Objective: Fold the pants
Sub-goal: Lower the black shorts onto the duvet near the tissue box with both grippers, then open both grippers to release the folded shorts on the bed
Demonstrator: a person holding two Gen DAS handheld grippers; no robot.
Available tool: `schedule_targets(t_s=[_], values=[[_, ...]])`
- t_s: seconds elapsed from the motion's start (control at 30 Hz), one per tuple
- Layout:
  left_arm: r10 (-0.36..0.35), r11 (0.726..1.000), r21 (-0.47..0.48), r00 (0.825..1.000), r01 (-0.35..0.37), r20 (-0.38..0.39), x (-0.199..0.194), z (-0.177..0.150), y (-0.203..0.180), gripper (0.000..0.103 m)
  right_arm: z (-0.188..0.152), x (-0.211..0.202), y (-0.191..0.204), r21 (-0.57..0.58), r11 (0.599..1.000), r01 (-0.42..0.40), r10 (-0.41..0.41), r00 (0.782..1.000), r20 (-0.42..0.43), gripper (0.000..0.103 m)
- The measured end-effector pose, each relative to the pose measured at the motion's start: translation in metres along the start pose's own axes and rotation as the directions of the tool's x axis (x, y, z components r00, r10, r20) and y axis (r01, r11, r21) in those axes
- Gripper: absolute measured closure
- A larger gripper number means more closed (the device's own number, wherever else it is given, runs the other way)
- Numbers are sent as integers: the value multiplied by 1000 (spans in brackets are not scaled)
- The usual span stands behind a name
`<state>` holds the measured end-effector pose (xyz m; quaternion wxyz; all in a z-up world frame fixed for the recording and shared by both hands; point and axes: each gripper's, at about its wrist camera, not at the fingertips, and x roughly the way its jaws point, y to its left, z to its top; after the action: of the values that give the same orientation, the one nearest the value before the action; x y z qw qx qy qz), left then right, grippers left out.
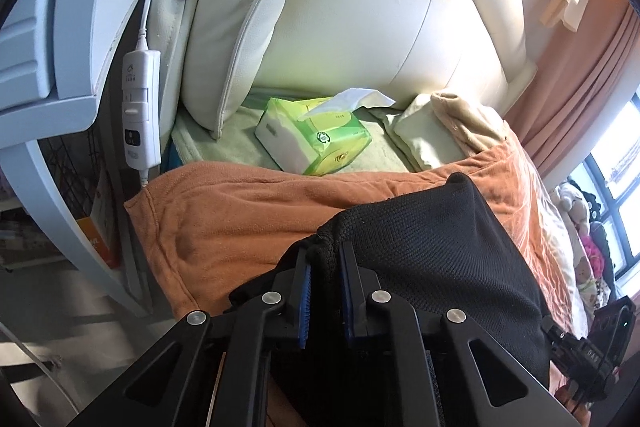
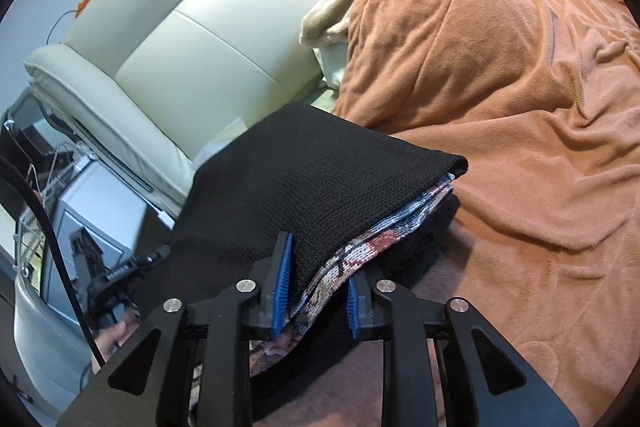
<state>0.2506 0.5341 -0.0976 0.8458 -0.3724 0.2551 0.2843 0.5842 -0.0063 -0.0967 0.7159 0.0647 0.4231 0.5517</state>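
The black knit pants (image 1: 436, 251) lie on an orange blanket (image 1: 240, 215) on a bed. In the left wrist view my left gripper (image 1: 325, 259) is shut on a bunched black edge of the pants, its blue pads (image 1: 305, 301) pressing the fabric. In the right wrist view the pants (image 2: 304, 179) are doubled over, with a patterned inner side (image 2: 372, 247) showing at the fold. My right gripper (image 2: 320, 267) is shut on the layered edge, black cloth and patterned lining squeezed between the blue pads (image 2: 282, 291). The other gripper (image 2: 116, 279) and a hand show at the left.
A green tissue box (image 1: 316, 135) sits near the cream padded headboard (image 1: 360, 27). A folded beige cloth (image 1: 448, 131) lies at the right of it. A white cable controller (image 1: 140, 107) hangs by a white shelf at the left. The orange blanket (image 2: 520, 107) spreads to the right.
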Motion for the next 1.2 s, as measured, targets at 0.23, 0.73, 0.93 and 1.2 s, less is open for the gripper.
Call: schedule_targets(t_s=[0.23,0.73,0.93,1.2], values=[[-3,1000,17,999,4,-50,-3,1,-2,77,-3,-17,-1,-58,986,158,-160,987,-16,57],[-18,984,176,1000,21,-19,-59,-27,-60,58,5,-72,71,-215,962,171,-154,983,97,57],[-69,966,245,997,77,-40,-56,-43,-88,58,0,-51,102,-299,936,183,-162,982,94,57],[-47,956,286,996,65,-70,-36,-63,-98,58,-13,-8,109,-377,907,191,-183,981,55,57]])
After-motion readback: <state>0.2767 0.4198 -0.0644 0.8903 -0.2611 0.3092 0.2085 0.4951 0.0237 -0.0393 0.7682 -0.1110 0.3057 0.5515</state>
